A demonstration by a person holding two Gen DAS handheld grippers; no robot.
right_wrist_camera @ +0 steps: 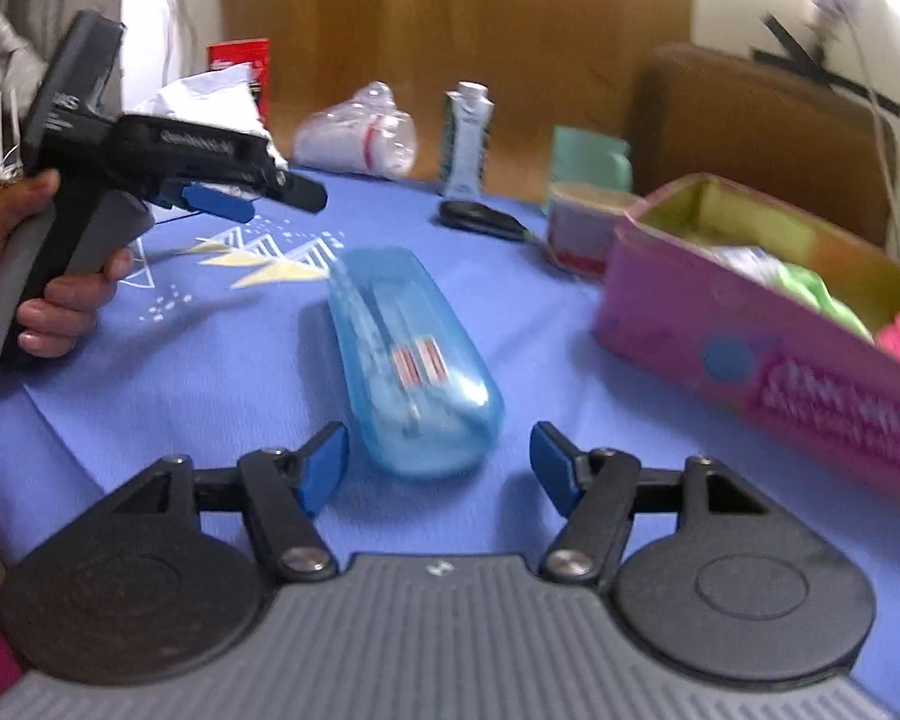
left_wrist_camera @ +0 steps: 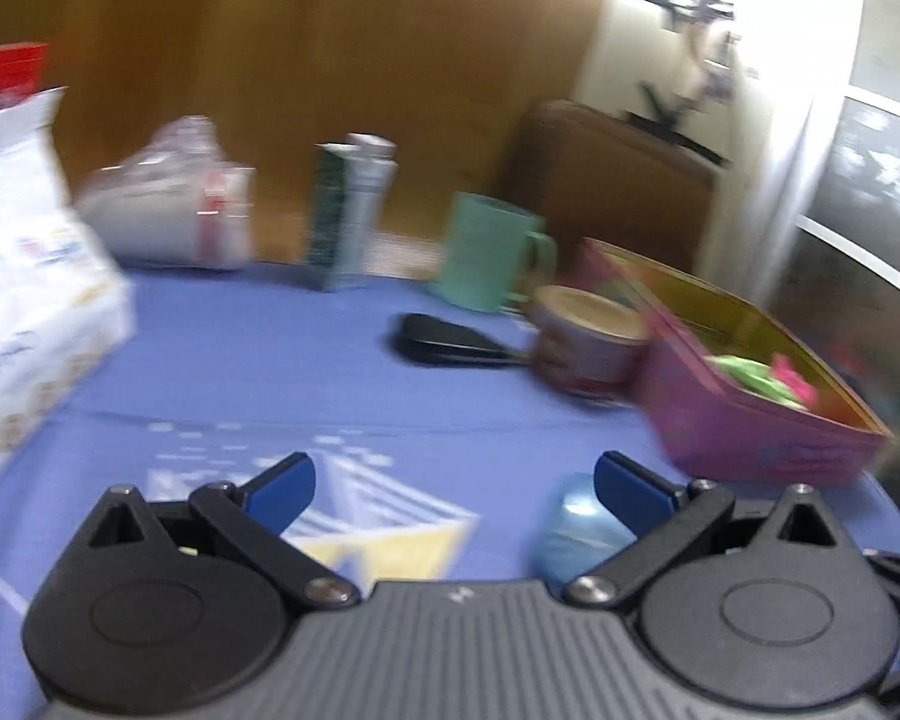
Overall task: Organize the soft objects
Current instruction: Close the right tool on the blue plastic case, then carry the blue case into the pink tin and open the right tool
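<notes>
Right claw: jaws apart, nothing between the pads, over the blue-clothed tabletop. Just ahead of its blue fingertips lies a translucent blue plastic oblong case, its near rounded end close to the gap between the jaws and apart from both pads. Ahead and to the right of this claw stands an open pink rectangular tin box holding soft green and pink pieces; blur leaves it unclear whether they are cloth or yarn.

Left claw: jaws wide, empty. In the right wrist view it is held by a hand well ahead and to the left of the right claw, above the tabletop. In its own view the blue case shows just behind its right fingertip, and the pink box sits ahead to the right with the soft pieces inside.

Further ahead of the left claw: a black flat object, a round open-topped container beside the box, a mint-green plastic mug, an upright carton, a clear plastic bag, and, to the left, a white printed packet.
</notes>
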